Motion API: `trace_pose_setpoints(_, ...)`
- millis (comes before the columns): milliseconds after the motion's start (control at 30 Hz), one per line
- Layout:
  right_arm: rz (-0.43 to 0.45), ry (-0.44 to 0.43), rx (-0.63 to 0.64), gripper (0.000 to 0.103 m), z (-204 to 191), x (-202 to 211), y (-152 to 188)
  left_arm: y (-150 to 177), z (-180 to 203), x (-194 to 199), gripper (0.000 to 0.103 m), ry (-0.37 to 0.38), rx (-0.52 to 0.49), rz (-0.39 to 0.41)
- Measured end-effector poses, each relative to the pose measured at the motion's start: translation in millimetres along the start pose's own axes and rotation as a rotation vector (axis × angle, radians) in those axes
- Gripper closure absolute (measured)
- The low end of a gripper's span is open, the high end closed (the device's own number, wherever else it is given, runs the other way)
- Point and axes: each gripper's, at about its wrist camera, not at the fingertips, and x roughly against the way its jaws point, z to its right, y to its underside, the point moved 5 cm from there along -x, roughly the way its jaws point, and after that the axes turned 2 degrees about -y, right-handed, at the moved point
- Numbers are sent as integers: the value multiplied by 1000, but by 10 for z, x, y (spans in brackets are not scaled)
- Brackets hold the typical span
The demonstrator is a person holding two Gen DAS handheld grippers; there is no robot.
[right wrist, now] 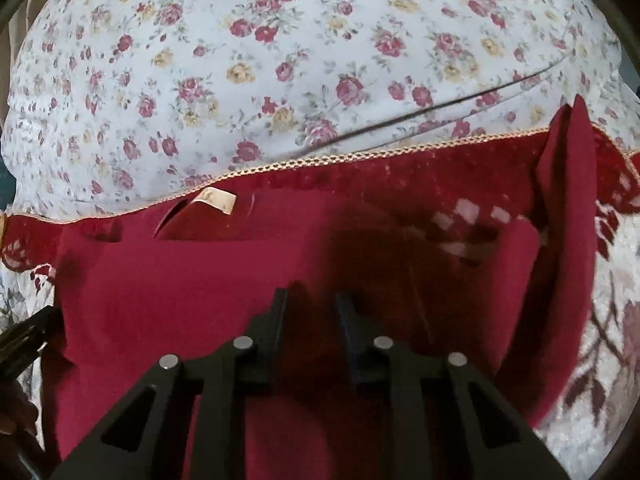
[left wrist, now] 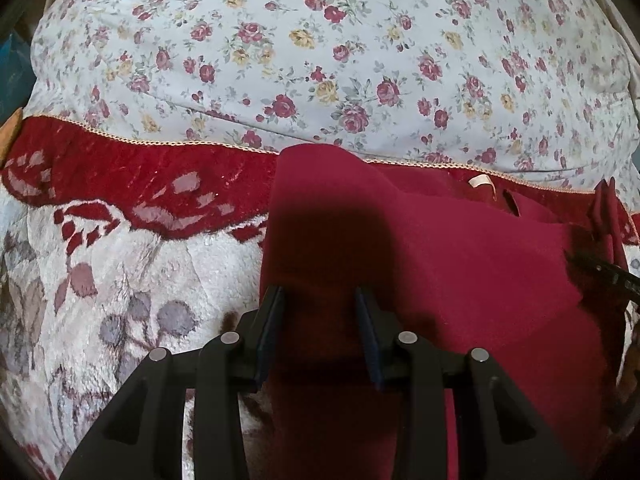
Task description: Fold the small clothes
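A dark red garment (left wrist: 460, 256) lies spread on a fleecy blanket, its neck label (left wrist: 480, 181) towards the far edge. My left gripper (left wrist: 318, 300) is shut on the garment's left side, and a fold of it (left wrist: 316, 172) stands up in front of the fingers. In the right wrist view the same garment (right wrist: 180, 280) fills the middle, with the label (right wrist: 216, 200) at the back left. My right gripper (right wrist: 312, 300) hovers over the cloth, jaws a little apart; the fabric beneath is in shadow. A strip of the garment (right wrist: 568, 168) stands up at the right.
The red-and-white patterned blanket (left wrist: 120, 280) with a gold-trimmed border (right wrist: 320, 162) lies over a floral sheet (left wrist: 320, 48) that covers the far half. The other gripper's tip shows at the frame edges (left wrist: 604, 274) (right wrist: 24, 336).
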Motion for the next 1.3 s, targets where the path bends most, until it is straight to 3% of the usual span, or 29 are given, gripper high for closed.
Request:
trace_pose_setpoints(67,6,-10,2,67,-23,130,19,-1,-4,47,89,0,8,3)
trace_pose_setpoints(167,26,-29,4,63,-30,313,66,-13,-9,115,89,2,18,14)
trace_pose_setpoints(600,20,1,60,62,-65,324,207,-92,33,162,89,-9,12,39)
trace_pose_setpoints(867,23,18,68,62,-82,227,83,-203,-112,-186,89,-74,39,-11)
trace_pose_setpoints(967,-2,39,69,62,-51,84,75,-205,-195,-294,88,-55,74,-33)
trace_pose_setpoints(1200,1,40,62,62,-59,129,92,-177,-198,-102,88,-50,80,-30)
trace_pose_setpoints(1300,3,21,64,55,-89,203,174,-107,-151,87,88,-29,86,-13)
